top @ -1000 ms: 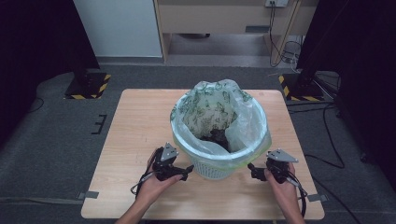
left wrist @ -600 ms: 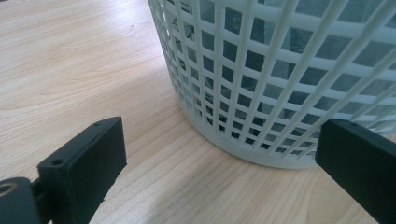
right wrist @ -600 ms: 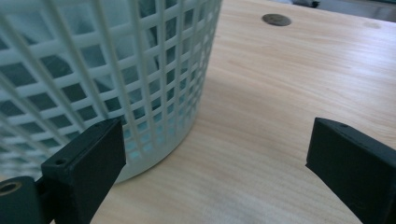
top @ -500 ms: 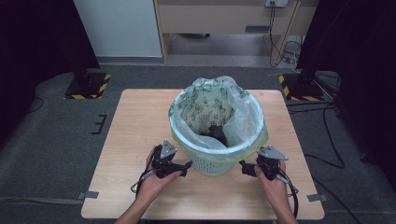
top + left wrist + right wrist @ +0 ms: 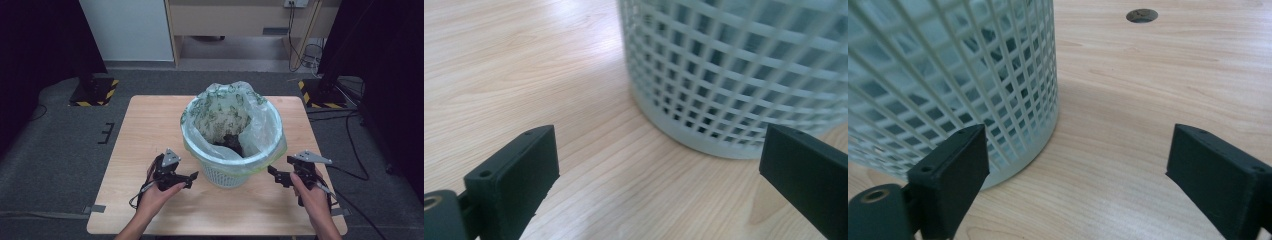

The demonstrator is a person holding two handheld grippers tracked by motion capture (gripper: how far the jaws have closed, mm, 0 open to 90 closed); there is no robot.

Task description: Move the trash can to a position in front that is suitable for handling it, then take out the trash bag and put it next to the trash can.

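A pale mesh wastebasket (image 5: 226, 176) stands in the middle of the wooden table (image 5: 150, 125), lined with a clear plastic bag (image 5: 225, 112) printed with green leaves. Something dark (image 5: 232, 143) lies inside the bag. My left gripper (image 5: 194, 176) rests low at the basket's left side, open, with nothing between its jaws. On the basket's right side my right gripper (image 5: 271, 172) is open too, and empty. The left gripper view has the mesh wall (image 5: 734, 75) just beyond the left gripper (image 5: 659, 175). Beside the right gripper (image 5: 1073, 175), the right gripper view shows the mesh wall (image 5: 948, 75).
A small round hole (image 5: 1141, 15) is set in the tabletop beyond the basket. Black stands with yellow-striped bases (image 5: 95, 92) sit on the floor at both far corners. Cables (image 5: 350, 165) trail off to the right. Bare table lies left of the basket.
The right gripper went in toward the basket's base, then drew back a little to the right. The left gripper shifted slightly left. The bag's top settled a bit.
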